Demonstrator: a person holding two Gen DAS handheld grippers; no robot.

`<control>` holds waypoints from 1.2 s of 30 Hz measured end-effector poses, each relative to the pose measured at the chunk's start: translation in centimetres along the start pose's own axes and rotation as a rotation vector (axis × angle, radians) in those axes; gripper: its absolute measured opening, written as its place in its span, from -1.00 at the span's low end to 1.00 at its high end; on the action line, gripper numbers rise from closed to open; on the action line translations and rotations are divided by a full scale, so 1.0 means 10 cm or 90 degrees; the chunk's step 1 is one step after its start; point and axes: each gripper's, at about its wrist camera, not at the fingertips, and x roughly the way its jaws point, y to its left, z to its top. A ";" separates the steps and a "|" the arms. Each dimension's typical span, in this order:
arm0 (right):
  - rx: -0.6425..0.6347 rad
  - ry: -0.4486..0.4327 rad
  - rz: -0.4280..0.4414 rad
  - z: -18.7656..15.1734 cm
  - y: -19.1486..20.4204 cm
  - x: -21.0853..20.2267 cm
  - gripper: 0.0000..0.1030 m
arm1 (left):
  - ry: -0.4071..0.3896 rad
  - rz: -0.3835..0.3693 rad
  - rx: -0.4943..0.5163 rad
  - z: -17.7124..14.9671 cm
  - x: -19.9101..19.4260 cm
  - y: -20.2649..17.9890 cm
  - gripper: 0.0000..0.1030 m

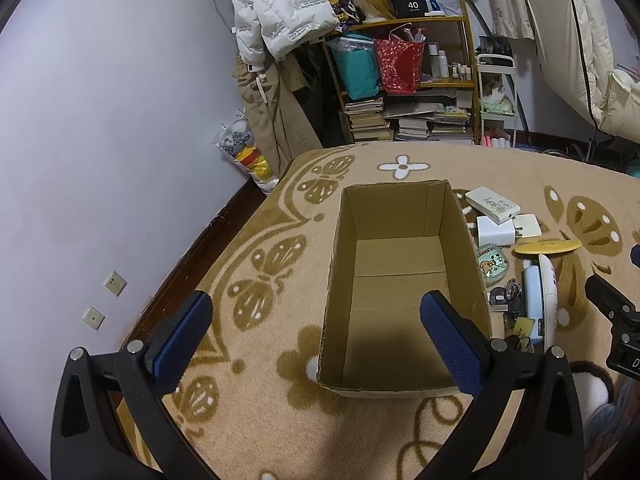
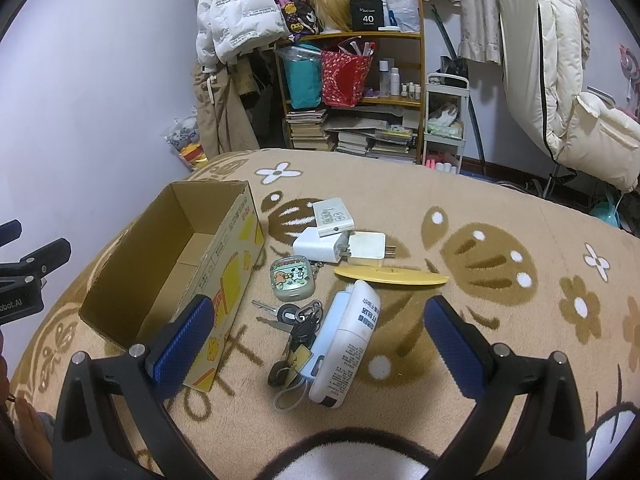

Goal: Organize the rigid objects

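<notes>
Cardboard box point(image 2: 176, 264) is sitting empty on the bed blanket point(image 2: 480, 208); just right of it, I'm hovering my right tool point(image 2: 316, 340), fingers apart, over the white bottle point(image 2: 352, 344), aiming to straddle its width. Left tool point(image 1: 316, 336) is gaping above the box.
</notes>
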 end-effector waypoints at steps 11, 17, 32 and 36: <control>-0.003 0.003 0.002 -0.02 -0.01 0.02 1.00 | 0.003 0.000 0.003 -0.01 0.01 0.01 0.99; -0.003 0.005 0.001 -0.03 -0.01 0.04 1.00 | 0.014 0.000 0.005 0.00 0.08 0.03 0.99; 0.053 0.081 -0.014 0.00 -0.25 0.49 1.00 | 0.075 -0.016 -0.002 0.20 0.57 0.13 0.99; 0.069 0.108 -0.020 0.00 -0.31 0.65 1.00 | 0.096 -0.008 -0.003 0.22 0.73 0.14 0.99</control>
